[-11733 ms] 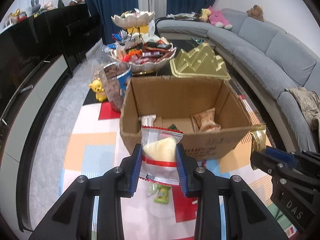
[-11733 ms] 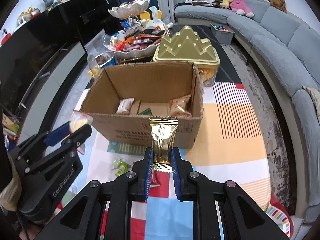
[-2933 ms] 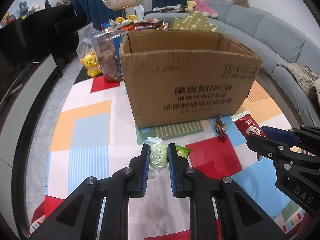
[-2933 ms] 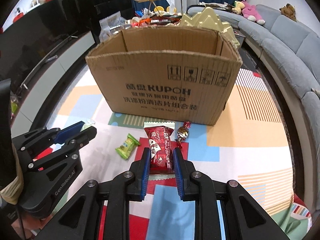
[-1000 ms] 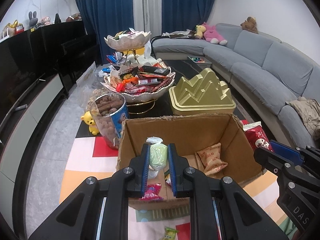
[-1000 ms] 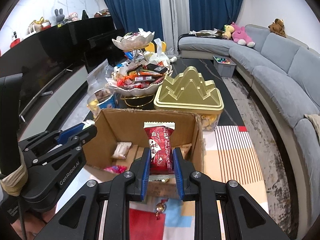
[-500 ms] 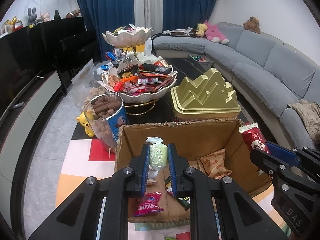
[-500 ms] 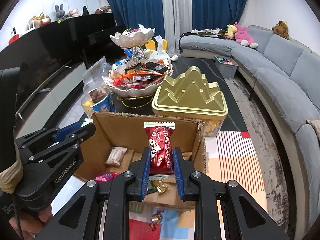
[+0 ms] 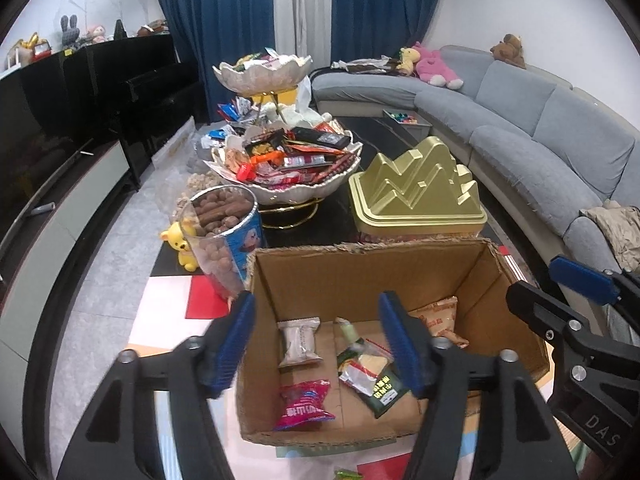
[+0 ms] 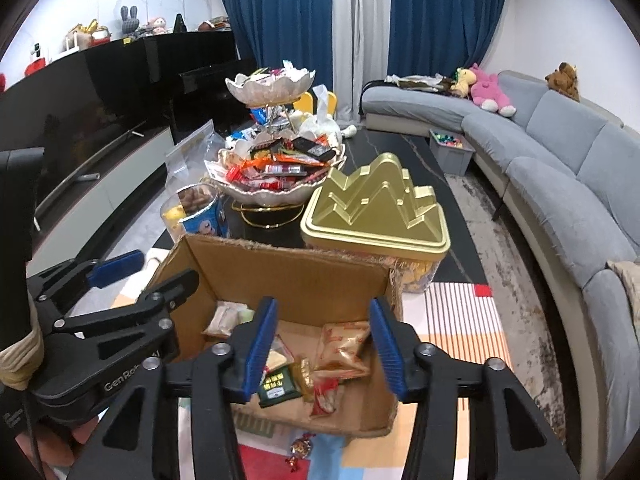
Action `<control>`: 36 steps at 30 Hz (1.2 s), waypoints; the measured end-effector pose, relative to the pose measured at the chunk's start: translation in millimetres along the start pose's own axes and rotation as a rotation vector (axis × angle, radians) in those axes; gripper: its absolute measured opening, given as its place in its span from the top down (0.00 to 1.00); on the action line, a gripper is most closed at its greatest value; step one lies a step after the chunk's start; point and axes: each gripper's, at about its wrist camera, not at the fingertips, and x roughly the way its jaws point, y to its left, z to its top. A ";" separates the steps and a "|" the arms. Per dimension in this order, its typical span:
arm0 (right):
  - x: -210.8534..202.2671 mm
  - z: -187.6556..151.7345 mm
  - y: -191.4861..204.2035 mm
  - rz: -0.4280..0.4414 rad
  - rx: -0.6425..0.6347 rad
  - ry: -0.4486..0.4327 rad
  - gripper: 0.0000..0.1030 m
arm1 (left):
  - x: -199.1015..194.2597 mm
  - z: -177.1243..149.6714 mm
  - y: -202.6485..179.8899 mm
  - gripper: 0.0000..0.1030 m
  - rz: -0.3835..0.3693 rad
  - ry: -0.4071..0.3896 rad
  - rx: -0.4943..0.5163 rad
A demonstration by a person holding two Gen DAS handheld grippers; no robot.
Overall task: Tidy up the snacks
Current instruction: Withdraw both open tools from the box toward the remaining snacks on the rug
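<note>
Both tools over the box, next snacks lie below them

Left tool [image 9: 316, 340] and right tool [image 10: 323, 343] just opened wide, empty; a wrapped candy [image 10: 301, 447] on the mat [image 10: 456, 312] sits in front of the cardboard box [image 9: 360, 264], nearer the right one.

One cardboard box [image 9: 360, 276] sits on the mat, with about seven snack packets [image 9: 299, 341] lying inside it. Behind it I count one gold tin [image 9: 416, 196], one tub of brown snacks [image 9: 226, 240], one two-tier snack bowl stand [image 9: 280, 152] and one small yellow bear figure [image 9: 182, 246].
</note>
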 end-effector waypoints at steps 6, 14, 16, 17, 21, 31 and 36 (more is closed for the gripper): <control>-12.1 -2.2 -1.5 -0.027 0.005 -0.011 0.38 | -16.5 -3.8 4.5 0.25 0.021 -0.018 -0.011; -32.4 -7.5 -3.8 -0.029 0.031 -0.023 0.37 | -43.6 -9.7 7.5 0.21 0.053 -0.048 -0.008; -38.1 -9.6 -2.4 -0.030 0.031 -0.025 0.37 | -49.6 -11.6 7.4 0.20 0.059 -0.053 -0.007; -40.1 -10.4 -1.7 -0.030 0.032 -0.026 0.37 | -53.4 -13.1 7.4 0.20 0.062 -0.055 -0.007; -51.2 -14.6 0.0 -0.032 0.030 -0.032 0.36 | -65.4 -18.9 6.5 0.19 0.066 -0.062 -0.007; -78.5 -25.7 0.5 -0.039 0.033 -0.053 0.33 | -91.4 -33.4 3.8 0.18 0.070 -0.074 -0.004; -90.5 -34.2 2.2 -0.040 0.037 -0.056 0.33 | -107.1 -45.0 1.0 0.18 0.072 -0.082 0.007</control>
